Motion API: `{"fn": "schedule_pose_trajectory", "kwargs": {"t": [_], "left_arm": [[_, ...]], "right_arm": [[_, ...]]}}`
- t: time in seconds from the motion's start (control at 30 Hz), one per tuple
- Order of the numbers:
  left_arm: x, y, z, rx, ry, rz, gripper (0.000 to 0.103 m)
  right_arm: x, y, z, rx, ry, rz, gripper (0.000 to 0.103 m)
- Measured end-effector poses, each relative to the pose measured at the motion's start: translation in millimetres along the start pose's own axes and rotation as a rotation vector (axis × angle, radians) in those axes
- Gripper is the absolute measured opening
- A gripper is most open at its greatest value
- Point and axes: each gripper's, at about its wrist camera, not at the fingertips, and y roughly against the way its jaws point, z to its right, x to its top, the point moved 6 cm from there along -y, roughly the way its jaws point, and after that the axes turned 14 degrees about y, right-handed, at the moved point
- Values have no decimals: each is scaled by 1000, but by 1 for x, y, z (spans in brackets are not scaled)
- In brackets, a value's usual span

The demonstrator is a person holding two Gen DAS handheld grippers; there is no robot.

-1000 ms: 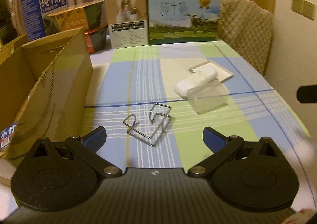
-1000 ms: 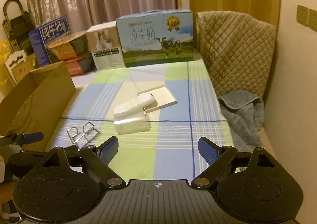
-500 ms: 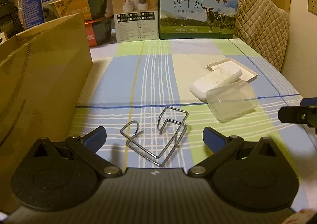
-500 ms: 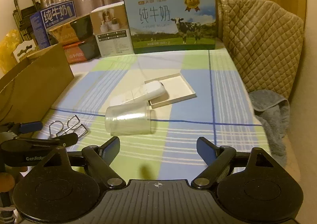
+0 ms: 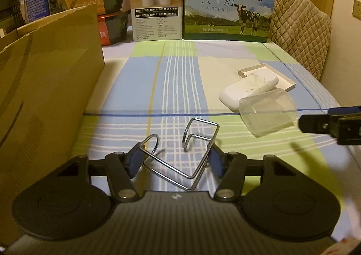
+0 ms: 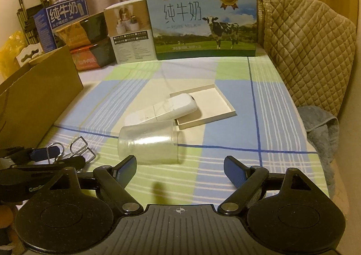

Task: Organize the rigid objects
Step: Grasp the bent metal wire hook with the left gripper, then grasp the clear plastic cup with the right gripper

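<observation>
Bent steel wire forms the wire holder (image 5: 180,155), a glossy frame with 2 looped ends lying on the checked cloth of the worktop (image 5: 180,78). Your left gripper (image 5: 174,160) has its 2 blue-padded fingers (image 5: 133,160) closed in against the frame's sides, pinching it. Beside it on the left stands the matte brown cardboard box (image 5: 49,87). Your right gripper (image 6: 180,168) has its fingers (image 6: 234,172) spread wide with nothing between them. Just ahead of it the clear plastic cup (image 6: 150,144), a smooth cylinder, lies on its side. Touching the cup's far side is the white case (image 6: 167,110), rounded and glossy, which rests partly on the shallow white tray (image 6: 221,106). Printed milk cartons (image 6: 203,22) line the far edge.
</observation>
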Motion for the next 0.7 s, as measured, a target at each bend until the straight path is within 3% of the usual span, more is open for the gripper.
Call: {"fn": "schedule_pose_trajectory", "kwargs": {"t": [0.17,0.27,0.3,0.33,0.6,0.7], "left_arm": [[-3,14,1,-11,-9,20,52],[-2,20,1,-22,-6,32,42],[-1,20,1,-30,-6,26,11],[-2,17,0,-20,2,4,6],[-6,13,-10,-10,14,9,7],[-7,15,-12,5,17,18,29]], "right_arm": [[1,-2,-5,13,17,0,82],[3,-4,-7,21,24,9,82],[4,-5,-8,26,30,11,82],[6,-7,-10,32,40,16,82],[14,-24,-28,62,81,23,83],[14,-29,-31,63,85,18,83]]}}
